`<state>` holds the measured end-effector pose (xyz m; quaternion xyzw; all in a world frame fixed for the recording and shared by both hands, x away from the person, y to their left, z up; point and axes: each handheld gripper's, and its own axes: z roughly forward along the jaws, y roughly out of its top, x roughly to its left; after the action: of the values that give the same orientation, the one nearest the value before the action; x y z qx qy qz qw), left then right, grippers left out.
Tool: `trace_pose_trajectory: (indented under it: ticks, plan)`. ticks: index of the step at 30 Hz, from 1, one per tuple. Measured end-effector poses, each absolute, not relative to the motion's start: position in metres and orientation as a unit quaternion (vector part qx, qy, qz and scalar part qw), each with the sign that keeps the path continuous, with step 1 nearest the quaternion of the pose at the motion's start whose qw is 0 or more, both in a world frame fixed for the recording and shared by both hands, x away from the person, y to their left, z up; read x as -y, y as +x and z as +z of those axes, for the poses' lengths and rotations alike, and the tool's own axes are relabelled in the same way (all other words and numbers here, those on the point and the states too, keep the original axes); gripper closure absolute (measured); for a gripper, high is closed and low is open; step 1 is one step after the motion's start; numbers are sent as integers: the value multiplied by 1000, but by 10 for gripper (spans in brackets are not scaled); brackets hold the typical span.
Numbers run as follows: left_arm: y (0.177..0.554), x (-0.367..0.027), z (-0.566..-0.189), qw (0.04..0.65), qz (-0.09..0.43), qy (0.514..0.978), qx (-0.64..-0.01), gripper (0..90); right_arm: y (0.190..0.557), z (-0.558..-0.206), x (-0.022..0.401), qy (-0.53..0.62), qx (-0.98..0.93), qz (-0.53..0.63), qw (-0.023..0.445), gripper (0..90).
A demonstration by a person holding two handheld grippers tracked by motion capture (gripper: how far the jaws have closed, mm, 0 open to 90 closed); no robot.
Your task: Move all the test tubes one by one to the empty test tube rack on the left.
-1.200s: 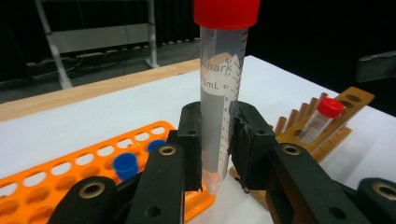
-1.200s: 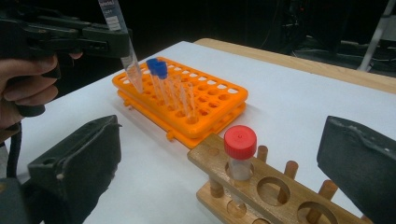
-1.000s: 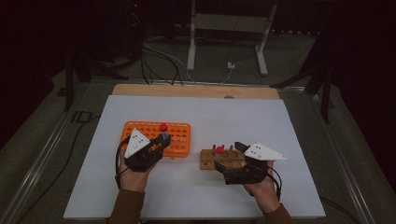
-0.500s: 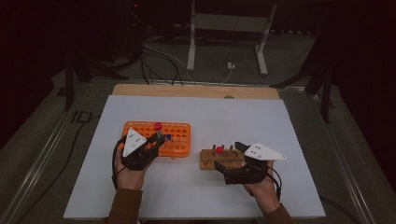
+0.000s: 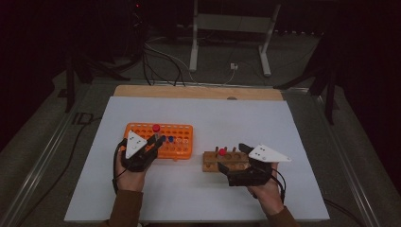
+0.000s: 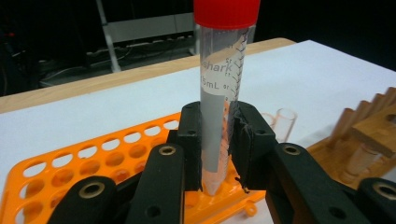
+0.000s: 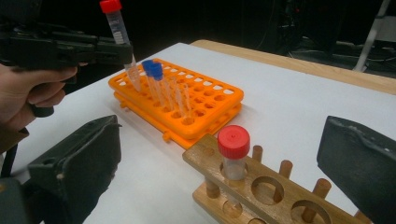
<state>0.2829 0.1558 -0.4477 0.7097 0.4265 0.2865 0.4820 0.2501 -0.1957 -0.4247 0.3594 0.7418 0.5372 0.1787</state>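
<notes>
My left gripper [image 5: 158, 139] [image 6: 217, 140] is shut on a clear tube with a red cap [image 5: 156, 127] [image 6: 219, 84] [image 7: 119, 28]. It holds the tube upright, with its pointed tip low over the near left corner of the orange rack [image 5: 182, 137] [image 6: 70, 177] [image 7: 210, 93]. I cannot tell whether the tip is inside a hole. Two blue-capped tubes [image 7: 152, 70] stand in that rack. My right gripper [image 5: 231, 163] [image 7: 222, 135] is open, its jaws wide apart on either side of the wooden rack [image 5: 227, 158] [image 7: 266, 186]. That rack holds one red-capped tube [image 5: 222, 152] [image 7: 233, 149].
A few clear uncapped tubes [image 6: 285, 119] stand in the orange rack. Both racks sit on a white sheet [image 5: 236, 118] over a wooden table. Cables and a metal stand [image 5: 227, 42] lie on the floor beyond the far edge.
The left gripper and its red-capped tube have drifted slightly left over the orange rack. The right gripper has stayed still.
</notes>
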Motion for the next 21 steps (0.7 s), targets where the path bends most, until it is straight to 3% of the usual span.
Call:
trace_pose_trajectory:
  ticks: [11,21]
  plan:
    - [292,-159,-461,467,296,705,-444,751,250,-425,194,358,-743,537,179,0]
    - [300,-164,-476,467,275,700,-465,751,250,-425,194,357,-743,538,178,0]
